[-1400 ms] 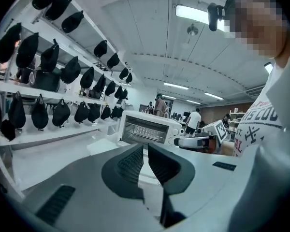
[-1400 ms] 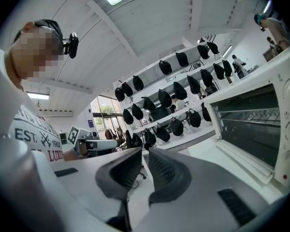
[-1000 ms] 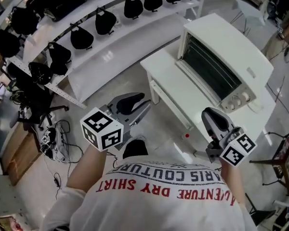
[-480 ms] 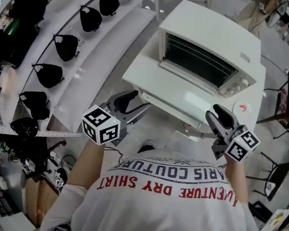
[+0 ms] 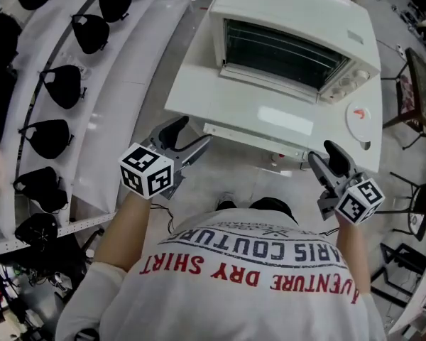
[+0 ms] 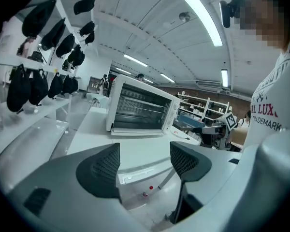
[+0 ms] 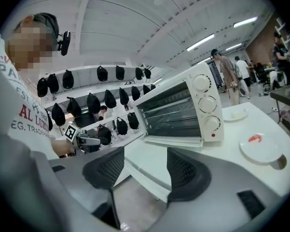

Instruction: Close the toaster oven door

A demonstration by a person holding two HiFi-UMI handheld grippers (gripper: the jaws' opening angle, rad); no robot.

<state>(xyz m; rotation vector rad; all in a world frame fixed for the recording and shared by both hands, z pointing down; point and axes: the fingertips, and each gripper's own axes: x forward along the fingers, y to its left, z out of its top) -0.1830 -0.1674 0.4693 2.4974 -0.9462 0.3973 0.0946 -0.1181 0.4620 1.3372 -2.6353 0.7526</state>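
One toaster oven (image 5: 298,6) stands at the back of the white counter (image 5: 220,112). Its single door (image 5: 270,82) is folded down open, and three knobs (image 7: 208,103) sit on its right end. One plate (image 5: 361,119) with a red mark lies just beside it. Two tools hover at the counter's near edge, the left hand-held gripper (image 5: 190,135) and the right hand-held gripper (image 5: 324,155). Both are released, jaws opening with nothing between them. Compared with a second ago, the jaws stand wider, and the oven lies squarely ahead instead of off to the right.
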